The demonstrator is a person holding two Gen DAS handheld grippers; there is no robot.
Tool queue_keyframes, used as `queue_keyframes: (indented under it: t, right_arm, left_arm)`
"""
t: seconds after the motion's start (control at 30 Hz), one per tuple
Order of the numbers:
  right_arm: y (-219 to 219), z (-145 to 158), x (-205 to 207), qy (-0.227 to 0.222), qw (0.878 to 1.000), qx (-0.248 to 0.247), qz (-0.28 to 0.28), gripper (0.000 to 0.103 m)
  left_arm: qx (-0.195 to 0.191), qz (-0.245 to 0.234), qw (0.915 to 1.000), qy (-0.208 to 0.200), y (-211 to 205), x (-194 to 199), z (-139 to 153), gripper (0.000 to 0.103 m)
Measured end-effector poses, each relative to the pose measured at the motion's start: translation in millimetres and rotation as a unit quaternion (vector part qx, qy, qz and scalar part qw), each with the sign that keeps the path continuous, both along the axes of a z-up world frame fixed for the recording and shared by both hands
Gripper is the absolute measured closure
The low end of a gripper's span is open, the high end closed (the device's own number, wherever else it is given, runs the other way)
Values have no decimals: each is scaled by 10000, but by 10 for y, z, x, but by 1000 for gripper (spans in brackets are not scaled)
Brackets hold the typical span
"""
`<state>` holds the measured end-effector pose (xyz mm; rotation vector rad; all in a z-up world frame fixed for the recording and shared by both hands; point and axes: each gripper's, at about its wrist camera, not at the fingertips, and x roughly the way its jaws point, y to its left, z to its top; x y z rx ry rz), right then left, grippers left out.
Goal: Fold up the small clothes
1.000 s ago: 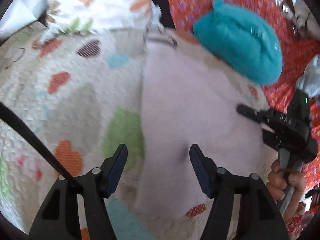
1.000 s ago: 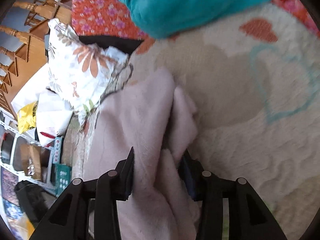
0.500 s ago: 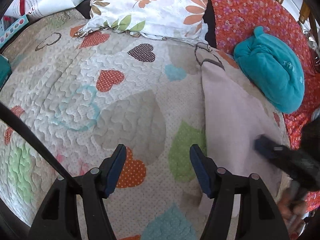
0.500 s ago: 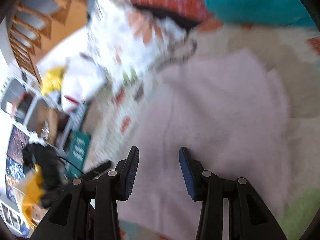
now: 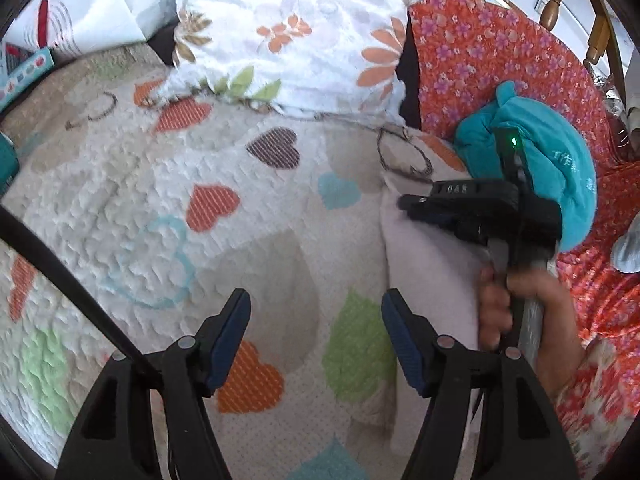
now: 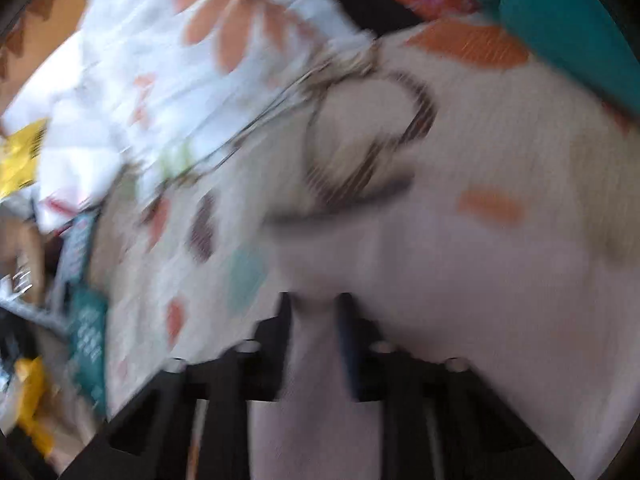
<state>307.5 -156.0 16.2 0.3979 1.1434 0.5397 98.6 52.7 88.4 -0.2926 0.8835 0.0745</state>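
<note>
A pale pink garment (image 5: 430, 280) lies flat on the heart-patterned quilt (image 5: 160, 200), at the right in the left wrist view. My left gripper (image 5: 316, 336) is open and empty over the quilt, just left of the garment's edge. My right gripper (image 5: 416, 208) reaches over the garment's far left edge, held by a hand (image 5: 516, 304). The right wrist view is blurred. There my right gripper (image 6: 314, 312) has its jaws close together with the pink garment (image 6: 460, 280) between them.
A folded teal cloth (image 5: 560, 168) sits on an orange floral cover (image 5: 500, 60) at the right. A white floral pillow (image 5: 300, 32) lies at the back. Boxes and bags (image 6: 84, 332) stand beyond the quilt's left edge.
My left gripper moved left off the garment and stays open. My right gripper let go of a bunched fold, swung over to the garment's far left edge and closed on it.
</note>
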Motion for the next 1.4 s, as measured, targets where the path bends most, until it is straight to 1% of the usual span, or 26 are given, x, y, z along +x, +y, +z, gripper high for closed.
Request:
queue_keyframes:
  t: [0.03,0.07,0.1,0.13,0.2,0.27,0.33,0.4,0.5,0.53,0.57,0.63,0.67,0.7,0.73,0.77,0.8,0.83,0.87,0.9,1.0,1.1,1.17,1.23,1.3,1.4]
  right_arm:
    - [-22,54,53,7,9996,-162,-249,87]
    - [-56,131,45,-53,9989,-219,-401,80]
    - [-136,262,-39,-229,9986,-41,-466,79]
    - [-196,358,-128,-350,9983,121,-452,74]
    - [-398,495,-422,-539,9973,317,-384,69]
    - [-663,550,-817,-673,9963,411,-350,63]
    - [-1022,461,-1238,-629,9960,437,-453,61]
    - [-1385,257,-1618,-425,9962,383,-652,60]
    - [-1814,-54,-1936,18,9935,406,-1063,62]
    - [-2004,-135,-2063,165,9892,113,-1454,56]
    - [-2180,-188,-2185,220,9845,-18,-1739,55]
    - [-2419,-204,-2366,280,9791,428,-1971,55]
    - [-2512,-156,-2463,209,9763,522,-2088,55]
    - [-2559,-85,-2544,73,9757,452,-2144,55]
    - [-2566,-21,-2597,-39,9756,356,-2166,55]
    - [-2571,65,-2665,-160,9761,248,-2155,55]
    - [-2551,120,-2701,-227,9764,193,-2137,55]
    - [-2530,210,-2757,-337,9768,121,-2113,55]
    - [-2502,299,-2805,-452,9770,48,-2082,55]
    - [-2477,399,-2858,-581,9771,-45,-2045,55]
    - [-2301,743,-2994,-1080,9757,-348,-1876,53]
    - [-2111,1039,-3049,-1551,9722,-635,-1638,45]
    - [-1912,1249,-3020,-1902,9675,-825,-1450,37]
    - [-1766,1390,-2930,-2118,9636,-931,-1341,31]
    - [-1675,1436,-2775,-2216,9603,-976,-1386,30]
    - [-1618,1313,-2452,-2094,9581,-1149,-1583,30]
  left_arm:
    - [71,42,10000,-25,10,2,9,35]
    - [126,78,9999,-37,22,2,13,35]
    - [138,103,9998,-31,36,1,10,35]
    - [120,109,9999,-13,43,-2,6,35]
    - [71,88,9999,48,44,-9,-7,34]
    - [75,26,9999,108,9,-19,-21,34]
    - [153,-63,9998,148,-66,-37,-31,34]
    - [184,-188,9995,172,-152,-64,-37,34]
    - [120,-241,9996,22,-245,-174,-24,34]
    - [147,-211,9996,-90,-267,-228,-3,34]
    - [218,-178,9994,-221,-298,-295,31,34]
    - [449,-136,9975,-536,-376,-458,139,32]
    - [590,-122,9956,-717,-416,-552,205,30]
    - [793,-73,9924,-942,-464,-678,287,23]
    - [968,13,9892,-1103,-492,-779,350,18]
    - [1182,146,9846,-1279,-520,-901,417,15]
    - [1425,318,9780,-1489,-551,-1050,497,9]
    - [1535,407,9732,-1662,-562,-1166,559,2]
    - [1582,474,9685,-1862,-563,-1293,630,0]
    - [1570,539,9633,-2110,-557,-1456,722,0]
    - [1502,472,9566,-2452,-560,-1715,941,0]
    - [1703,514,9458,-2716,-599,-1890,1185,0]
    - [1764,513,9415,-2825,-623,-1944,1301,0]
    - [1664,389,9431,-2854,-623,-1921,1366,0]
    - [1561,200,9491,-2727,-648,-1799,1361,0]
    - [1476,-103,9608,-2343,-673,-1480,1229,0]
